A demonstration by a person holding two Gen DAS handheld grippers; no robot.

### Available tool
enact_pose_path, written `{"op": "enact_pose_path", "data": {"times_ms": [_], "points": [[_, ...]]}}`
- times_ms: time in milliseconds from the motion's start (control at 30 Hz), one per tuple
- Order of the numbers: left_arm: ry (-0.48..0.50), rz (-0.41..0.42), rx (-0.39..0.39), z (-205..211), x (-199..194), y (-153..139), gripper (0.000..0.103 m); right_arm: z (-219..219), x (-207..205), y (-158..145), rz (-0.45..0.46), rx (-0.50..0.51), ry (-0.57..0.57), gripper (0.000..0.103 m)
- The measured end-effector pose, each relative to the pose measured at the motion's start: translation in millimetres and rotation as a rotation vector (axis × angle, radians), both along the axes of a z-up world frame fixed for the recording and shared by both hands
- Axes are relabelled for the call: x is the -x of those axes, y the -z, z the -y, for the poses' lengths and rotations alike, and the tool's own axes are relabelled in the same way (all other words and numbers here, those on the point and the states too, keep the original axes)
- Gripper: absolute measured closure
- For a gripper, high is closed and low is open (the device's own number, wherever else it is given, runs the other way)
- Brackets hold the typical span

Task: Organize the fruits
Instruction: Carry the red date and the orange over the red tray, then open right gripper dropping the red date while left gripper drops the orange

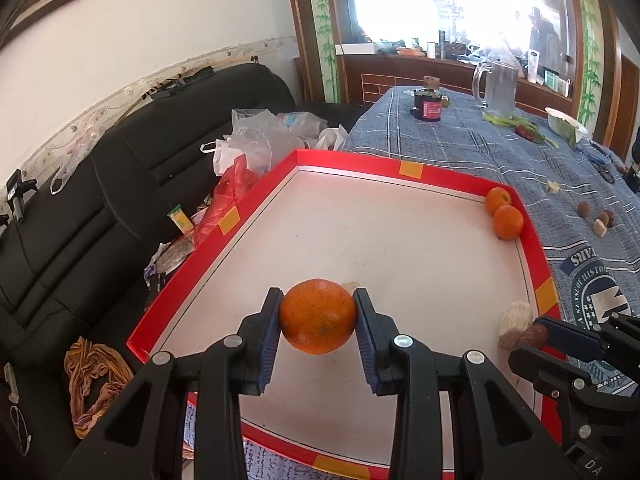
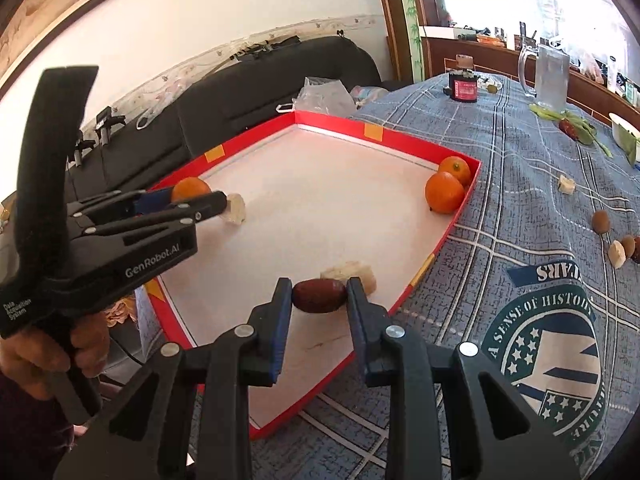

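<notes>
A red-walled tray (image 1: 348, 158) (image 2: 460, 220) with a white floor lies on the blue checked tablecloth. My left gripper (image 1: 317, 312) (image 2: 192, 196) is shut on an orange (image 1: 317, 316) (image 2: 190, 189) above the tray's near left side. My right gripper (image 2: 319, 294) (image 1: 538, 334) is shut on a dark red date (image 2: 319, 295) (image 1: 536, 337) above the tray's near right edge. Two more oranges (image 1: 503, 212) (image 2: 447, 186) rest in the tray's far right corner. A pale fruit chunk (image 1: 516, 322) (image 2: 352, 274) lies in the tray just beyond the date, and another pale chunk (image 2: 236, 208) lies by the left gripper.
Loose on the cloth (image 2: 520, 200) to the right lie brown fruits (image 2: 601, 222) and pale chunks (image 2: 567, 185). Farther back stand a dark jar (image 1: 428, 106), a glass pitcher (image 1: 496, 88), green pods and a white bowl (image 1: 564, 120). A black sofa (image 1: 100, 184) with plastic bags (image 1: 256, 140) runs along the left.
</notes>
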State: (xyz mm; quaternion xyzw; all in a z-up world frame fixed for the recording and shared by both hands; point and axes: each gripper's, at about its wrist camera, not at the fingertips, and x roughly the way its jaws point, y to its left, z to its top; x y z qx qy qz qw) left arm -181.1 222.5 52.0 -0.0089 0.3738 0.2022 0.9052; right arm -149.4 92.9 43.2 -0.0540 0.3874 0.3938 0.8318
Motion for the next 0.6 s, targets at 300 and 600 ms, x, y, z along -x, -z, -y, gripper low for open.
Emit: {"op": "enact_pose_path", "data": {"times_ms": [300,600], "points": [[-0.037,0.015,-0.056,2,2,-4,0.043,2,4,-2,0.024,-0.009,-0.033,0.058],[-0.073,0.021,-0.1,2,1,-8,0.028,20,-5,-10,0.015,-0.079,0.03,0.054]]}}
